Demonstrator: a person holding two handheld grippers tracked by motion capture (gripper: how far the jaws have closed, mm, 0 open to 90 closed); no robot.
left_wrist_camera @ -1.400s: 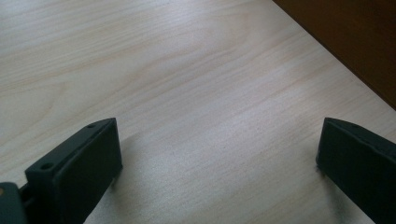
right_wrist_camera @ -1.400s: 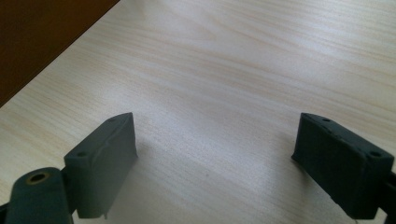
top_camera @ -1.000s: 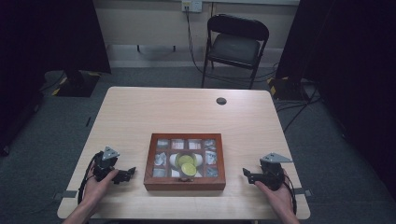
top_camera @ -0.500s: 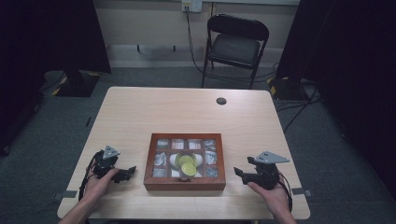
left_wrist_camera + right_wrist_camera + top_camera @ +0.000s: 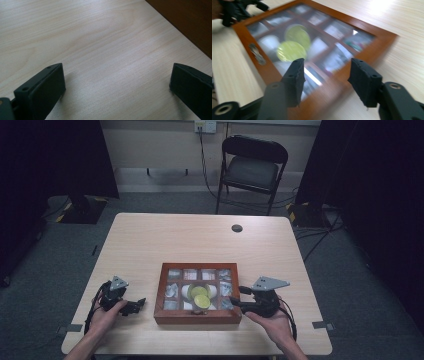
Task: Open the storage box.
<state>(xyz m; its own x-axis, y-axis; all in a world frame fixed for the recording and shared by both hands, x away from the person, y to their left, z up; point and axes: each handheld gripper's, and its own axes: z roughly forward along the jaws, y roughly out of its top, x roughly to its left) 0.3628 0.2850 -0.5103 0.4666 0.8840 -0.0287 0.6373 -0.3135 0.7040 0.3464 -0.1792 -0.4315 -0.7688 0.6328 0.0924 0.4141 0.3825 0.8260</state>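
A pale wooden table (image 5: 150,240) carried a brown wooden box (image 5: 197,293) with a glass lid near the person's edge. A black folding chair (image 5: 253,166) stood well beyond the box, past the table. Two yellow-green discs (image 5: 293,43) showed under the glass. The right gripper (image 5: 237,296) hung over the box's right rim, its jaws half apart, just closing, gripping nothing. The left gripper (image 5: 141,303) rested left of the box, jaws wide over bare wood. A small dark round cap (image 5: 237,228) sat behind the box.
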